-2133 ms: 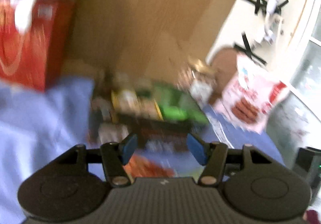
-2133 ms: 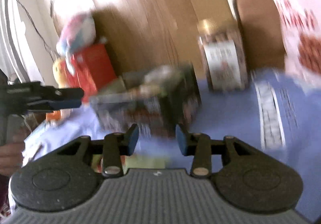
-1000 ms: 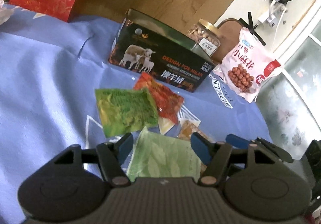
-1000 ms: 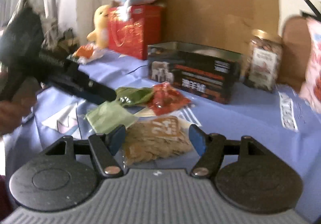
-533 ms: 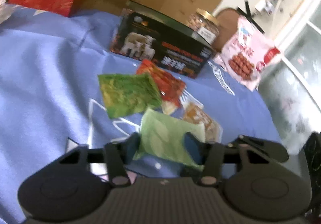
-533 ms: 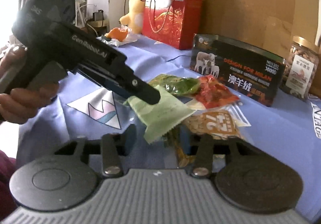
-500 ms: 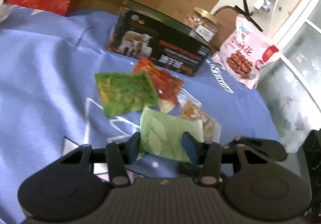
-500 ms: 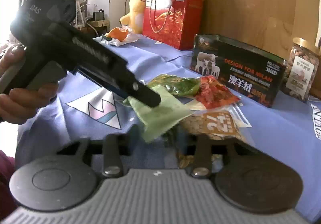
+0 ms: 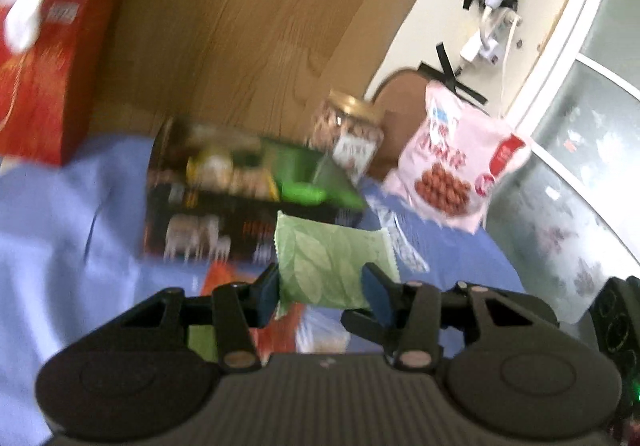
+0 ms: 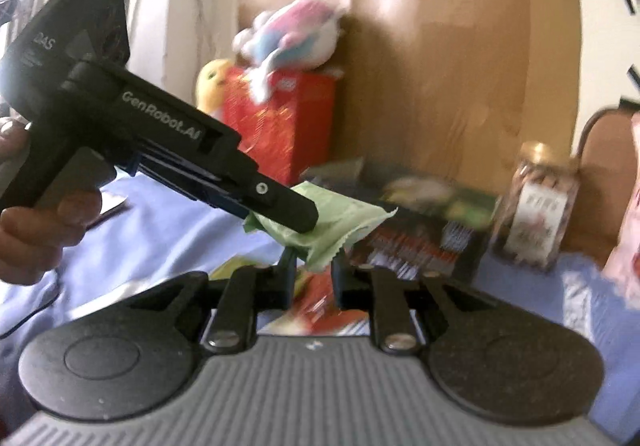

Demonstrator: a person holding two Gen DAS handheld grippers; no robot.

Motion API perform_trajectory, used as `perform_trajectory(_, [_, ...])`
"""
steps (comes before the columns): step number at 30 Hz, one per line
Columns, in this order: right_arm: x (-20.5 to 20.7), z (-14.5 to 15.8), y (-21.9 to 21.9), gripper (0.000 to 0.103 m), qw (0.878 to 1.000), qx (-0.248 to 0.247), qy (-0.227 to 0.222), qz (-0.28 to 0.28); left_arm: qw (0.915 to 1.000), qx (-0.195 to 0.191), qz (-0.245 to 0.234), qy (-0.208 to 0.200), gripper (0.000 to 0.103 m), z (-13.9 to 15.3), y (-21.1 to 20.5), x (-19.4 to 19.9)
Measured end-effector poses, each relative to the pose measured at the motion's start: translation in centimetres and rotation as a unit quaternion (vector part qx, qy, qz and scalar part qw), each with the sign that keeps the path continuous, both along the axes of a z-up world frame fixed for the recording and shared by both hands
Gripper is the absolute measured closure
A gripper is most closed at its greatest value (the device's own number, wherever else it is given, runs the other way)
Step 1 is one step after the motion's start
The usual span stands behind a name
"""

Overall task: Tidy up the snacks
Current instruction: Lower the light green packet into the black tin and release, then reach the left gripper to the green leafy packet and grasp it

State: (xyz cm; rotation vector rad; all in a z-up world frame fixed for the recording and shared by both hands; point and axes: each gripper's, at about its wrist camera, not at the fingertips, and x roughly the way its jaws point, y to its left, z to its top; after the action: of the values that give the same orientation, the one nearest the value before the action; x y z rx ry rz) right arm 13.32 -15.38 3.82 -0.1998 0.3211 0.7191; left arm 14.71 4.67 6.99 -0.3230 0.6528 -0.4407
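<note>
Left gripper (image 9: 320,292) clamped on the pale green packet (image 9: 332,266), held clear of the blue cloth (image 9: 60,230). Right gripper (image 10: 314,278) narrowed; what it grips cannot be told, the packet's corner hanging in front. Beyond both tips stands the open black box (image 9: 224,214), already holding snacks. Best practice: carry the packet level over the rim, then release.

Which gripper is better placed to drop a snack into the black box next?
Left: the left gripper holds the light green packet right before the open black box.
</note>
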Motion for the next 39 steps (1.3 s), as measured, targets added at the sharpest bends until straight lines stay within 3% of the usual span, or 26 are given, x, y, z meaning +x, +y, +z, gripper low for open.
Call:
perform_trajectory(5, [5.5, 0.5, -0.3, 0.081, 0.999, 0.017, 0.001, -0.032, 0.9997, 0.018, 0.013, -0.009, 0.059, 1.1, -1.7, 5.6])
perform_trajectory(10, [10.2, -0.6, 0.2, 0.078, 0.997, 0.029, 0.01, -0.076, 0.9976, 0.046, 0.051, -0.008, 0.053, -0.1, -3.1, 10.7])
perform_trajectory(11, [10.8, -0.9, 0.1, 0.073, 0.995, 0.04, 0.008, -0.09, 0.9961, 0.062, 0.062, -0.009, 0.05, -0.5, -3.5, 11.5])
perform_trajectory(12, [11.1, -1.3, -0.1, 0.059, 0.993, 0.053, 0.007, -0.105, 0.9942, 0.079, 0.073, -0.009, 0.05, -0.9, -3.8, 12.1])
perform_trajectory(13, [11.4, -1.8, -0.4, 0.052, 0.991, 0.062, 0.011, -0.118, 0.9928, 0.087, 0.081, -0.009, 0.05, -1.2, -3.9, 12.4])
perform_trajectory(14, [11.4, -2.0, -0.9, 0.053, 0.991, 0.062, 0.013, -0.114, 0.9929, 0.083, 0.084, -0.01, 0.05, -1.3, -3.8, 12.4])
perform_trajectory(17, [10.5, -1.8, -2.2, 0.053, 0.991, 0.067, -0.005, -0.114, 0.9949, 0.045, 0.088, -0.02, 0.05, -1.1, -2.7, 11.0])
perform_trajectory(19, [10.3, -1.4, -3.3, 0.053, 0.989, 0.097, 0.017, -0.11, 0.9953, 0.026, 0.088, -0.031, 0.05, -0.6, -1.4, 9.0])
perform_trajectory(23, [9.8, -0.2, -4.5, 0.053, 0.981, 0.174, 0.052, -0.07, 0.9934, 0.012, 0.104, -0.047, 0.037, 0.3, 2.4, 4.2])
perform_trajectory(27, [8.2, 0.3, -3.9, 0.054, 0.972, 0.218, 0.093, 0.002, 0.9903, -0.006, 0.139, 0.001, 0.036, -1.0, 7.1, 0.5])
perform_trajectory(30, [7.2, -0.3, -1.7, 0.054, 0.966, 0.198, 0.152, 0.063, 0.9864, -0.041, 0.149, 0.056, 0.036, -3.6, 9.8, -1.8])
perform_trajectory(32, [6.4, -1.5, 0.3, 0.055, 0.966, 0.153, 0.194, 0.081, 0.9832, -0.069, 0.147, 0.084, 0.036, -5.3, 10.7, -2.8])
perform_trajectory(36, [5.0, -3.5, 2.8, 0.058, 0.963, 0.085, 0.242, 0.078, 0.9798, -0.098, 0.128, 0.118, 0.036, -7.6, 10.6, -2.9])
perform_trajectory(39, [4.4, -4.3, 3.2, 0.059, 0.957, 0.077, 0.274, 0.06, 0.9812, -0.106, 0.107, 0.12, 0.036, -8.6, 9.5, -2.6])
